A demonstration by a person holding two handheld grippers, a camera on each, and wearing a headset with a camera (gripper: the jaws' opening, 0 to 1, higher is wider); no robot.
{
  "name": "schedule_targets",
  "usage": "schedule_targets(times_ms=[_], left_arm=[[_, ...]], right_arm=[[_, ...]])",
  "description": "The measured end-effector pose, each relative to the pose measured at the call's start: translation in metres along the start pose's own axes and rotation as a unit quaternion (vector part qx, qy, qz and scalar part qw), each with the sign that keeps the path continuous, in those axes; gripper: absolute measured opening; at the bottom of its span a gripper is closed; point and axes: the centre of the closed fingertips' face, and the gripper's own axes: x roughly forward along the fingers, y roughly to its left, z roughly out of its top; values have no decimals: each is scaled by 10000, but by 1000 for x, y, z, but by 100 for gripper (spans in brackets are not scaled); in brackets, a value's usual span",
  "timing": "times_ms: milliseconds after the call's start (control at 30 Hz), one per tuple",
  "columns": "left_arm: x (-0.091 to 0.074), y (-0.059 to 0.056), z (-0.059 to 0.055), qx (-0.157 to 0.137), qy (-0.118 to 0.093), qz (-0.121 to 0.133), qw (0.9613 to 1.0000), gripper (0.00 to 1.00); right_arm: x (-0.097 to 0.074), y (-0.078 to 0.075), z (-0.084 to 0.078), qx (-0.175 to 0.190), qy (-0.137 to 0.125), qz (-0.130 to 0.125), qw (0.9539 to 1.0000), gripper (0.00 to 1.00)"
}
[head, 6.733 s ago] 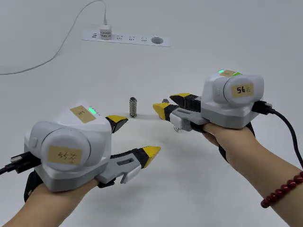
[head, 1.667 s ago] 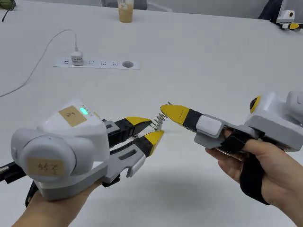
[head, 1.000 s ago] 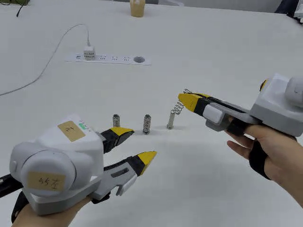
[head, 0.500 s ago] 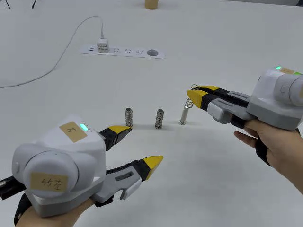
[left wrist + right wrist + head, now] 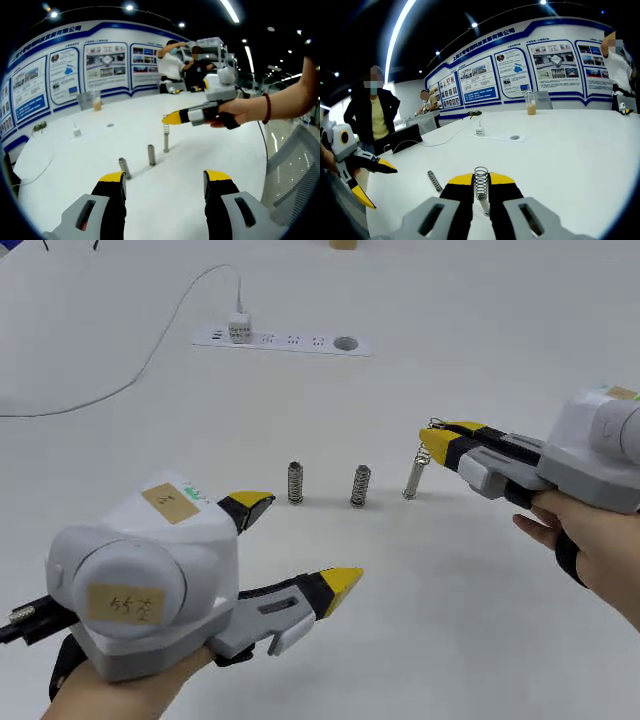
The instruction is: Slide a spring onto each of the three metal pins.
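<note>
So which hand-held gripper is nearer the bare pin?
Right. The right hand-held gripper holds a spring atop the bare pin; the left hand-held gripper hangs open, well short of it.

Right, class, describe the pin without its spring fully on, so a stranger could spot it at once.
On the white workbench, metal pins stand in a row on the near side of the power strip. Take the end pin nearest the right claw. Its shaft is bare and smooth, with the spring only at its top; both neighbours are coiled to the base.
</note>
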Motion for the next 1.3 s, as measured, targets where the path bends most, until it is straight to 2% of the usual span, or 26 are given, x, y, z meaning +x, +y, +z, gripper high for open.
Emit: schedule_targets(times_ms=[400, 533, 700, 1000, 1300], left_arm=[[1, 6, -6, -142, 112, 61, 9998, 68], [1, 7, -7, -147, 128, 79, 9998, 68], [1, 8, -7, -119, 153, 89, 9998, 67], [0, 12, -10, -102, 205, 139, 9996, 66], [-2, 18, -13, -95, 242, 206, 9995, 66]], right_arm=[[2, 5, -15, -202, 212, -15, 9996, 11], [1, 7, -14, -242, 179, -18, 9995, 11], [0, 11, -26, -846, 473, 8, 9953, 11], [7, 13, -43, -878, 658, 33, 9940, 11], [10, 12, -51, -845, 780, 9, 9934, 11]])
